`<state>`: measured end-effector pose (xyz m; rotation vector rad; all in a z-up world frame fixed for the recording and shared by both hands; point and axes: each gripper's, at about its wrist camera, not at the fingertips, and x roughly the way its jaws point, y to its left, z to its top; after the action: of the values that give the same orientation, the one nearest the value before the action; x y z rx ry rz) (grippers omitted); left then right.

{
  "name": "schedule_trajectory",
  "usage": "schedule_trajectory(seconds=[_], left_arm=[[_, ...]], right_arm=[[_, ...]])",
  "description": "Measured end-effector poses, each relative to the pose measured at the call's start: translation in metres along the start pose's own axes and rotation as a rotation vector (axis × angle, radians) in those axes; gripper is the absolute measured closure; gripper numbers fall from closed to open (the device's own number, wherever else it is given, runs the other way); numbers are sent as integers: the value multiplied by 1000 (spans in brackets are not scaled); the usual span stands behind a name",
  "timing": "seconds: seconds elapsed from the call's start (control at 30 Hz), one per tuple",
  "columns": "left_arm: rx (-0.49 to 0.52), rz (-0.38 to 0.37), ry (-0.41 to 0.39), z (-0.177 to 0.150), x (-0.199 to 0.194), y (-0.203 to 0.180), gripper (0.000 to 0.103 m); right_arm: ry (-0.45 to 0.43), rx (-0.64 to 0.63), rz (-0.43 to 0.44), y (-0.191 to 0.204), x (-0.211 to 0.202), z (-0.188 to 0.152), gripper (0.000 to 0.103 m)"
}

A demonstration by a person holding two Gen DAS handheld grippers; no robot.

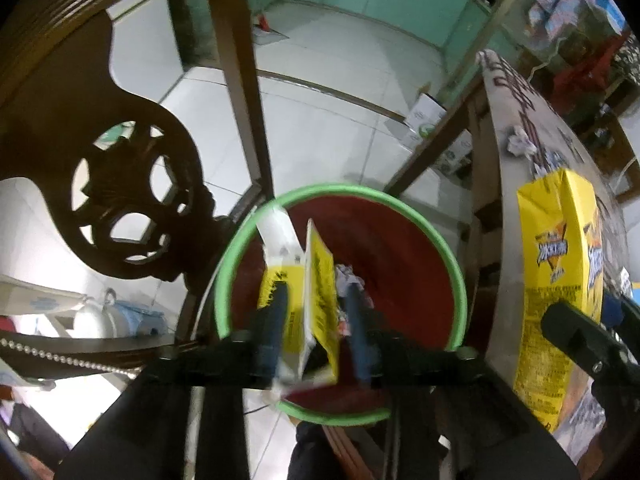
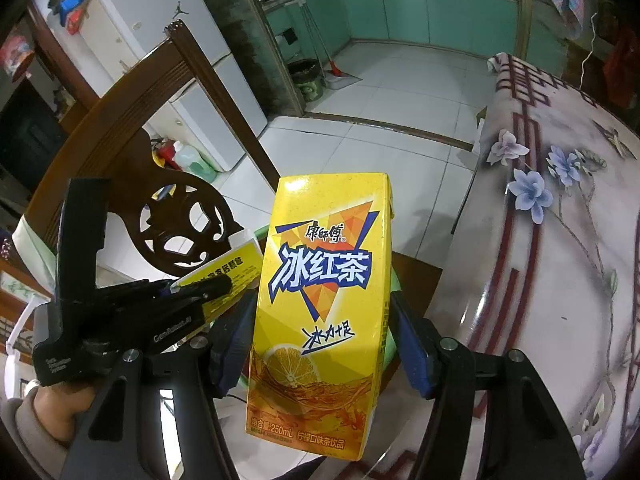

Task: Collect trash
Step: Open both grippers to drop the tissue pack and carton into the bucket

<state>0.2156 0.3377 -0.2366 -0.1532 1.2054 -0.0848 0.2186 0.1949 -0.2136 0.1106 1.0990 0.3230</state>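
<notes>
Step in hand, as a judgement: drop-off at the bin, two cartons in play.

Left gripper (image 1: 316, 312) hangs over the bin (image 1: 460, 280) (green rim, red liner). A flattened yellow carton (image 1: 320, 300) sits between its blue pads (image 1: 276, 312). The pads look spread wider than the carton, with a gap on the right side, so it reads as released or releasing; motion blur there, so contact on the left pad cannot be confirmed. Some crumpled paper (image 1: 348, 276) already lies inside the bin.

Right gripper (image 2: 324, 344) holds an upright yellow tea carton (image 2: 320, 312), jaws closed on its two narrow sides, label facing the camera. It is in the air between the table edge (image 2: 560, 280) and the chair (image 2: 176, 224), just beside the left gripper, which shows in the right view with its carton end (image 2: 228, 276) sticking out. In the left view the tea carton appears at the right, alongside the table.

More trash left: a paper wad (image 1: 520, 144) on the table, well apart from both grippers.

Next move, judged:
- left opens fully if it hasn't, lets the flat carton fall, then backs out of the rim
- right swings the tea carton left over the bin mouth, clear of the rim, then opens
- watch for collision: both grippers are crowded at the same opening, so go one at a time
</notes>
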Motion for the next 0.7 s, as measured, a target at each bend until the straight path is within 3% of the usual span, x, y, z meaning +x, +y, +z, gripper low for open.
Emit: schedule_trajectory(seconds=[0.13,0.7], left_arm=[[-7,1,-24,3,-6,2,53],[29,-6,-143,-8,-63,-12,47]], right_arm=[[8,11,-8,-2,3,1,39],[-90,19,-26,-9,-48,-12,36]])
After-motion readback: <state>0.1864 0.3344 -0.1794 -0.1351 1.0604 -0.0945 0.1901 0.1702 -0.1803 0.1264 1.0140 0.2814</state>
